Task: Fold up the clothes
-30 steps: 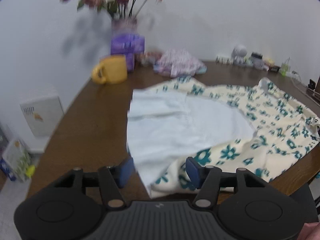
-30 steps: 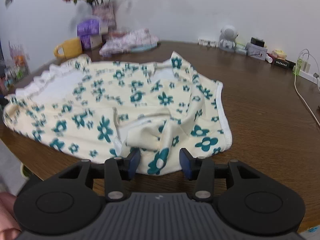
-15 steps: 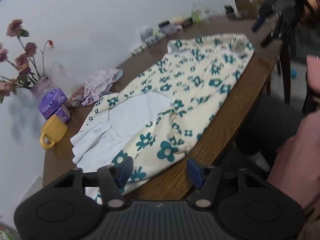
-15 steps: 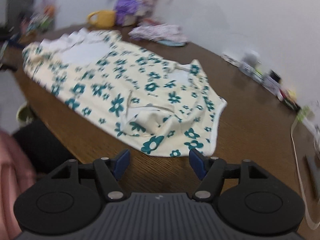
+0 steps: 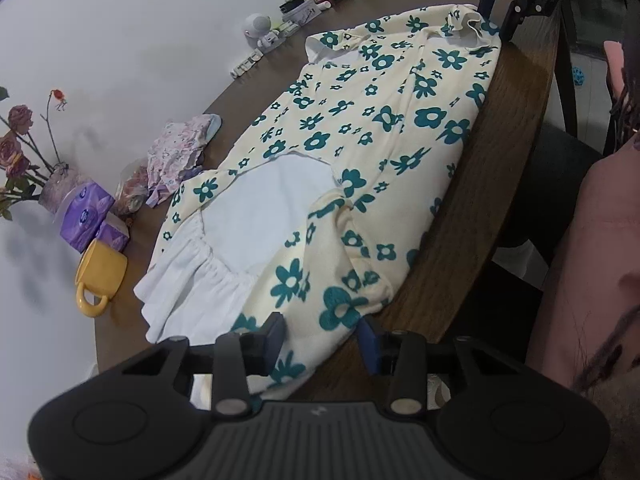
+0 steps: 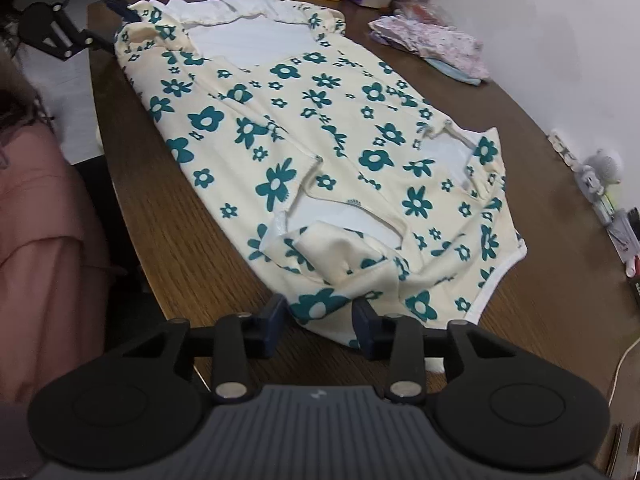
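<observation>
**Floral garment spread on the table, a gripper at each end**

The brown wooden table (image 6: 168, 216) fills most of both views; its far edge runs out of the frame. Across it lies the cream garment with teal flowers (image 6: 320, 120), stretched from the upper left to the lower centre of the right wrist view, white lining showing at its openings. In the left wrist view its near hem slips under the gripper body at the bottom and is lost from sight.

At the right edge of the left wrist view, a person's pink sleeve (image 5: 592, 264) is cut off by the frame.

The left gripper (image 5: 322, 338), bottom centre, has its jaws closing with a fold of the garment's edge between them; the pads stand apart and are not yet pressing. The right gripper (image 6: 319, 318), bottom centre of its own view, is likewise closing around a bunched corner, pads still apart.

A yellow mug (image 5: 100, 276) sits at mid left, beside purple tissue packs (image 5: 86, 216). The small objects along the wall are too small to make out.
</observation>
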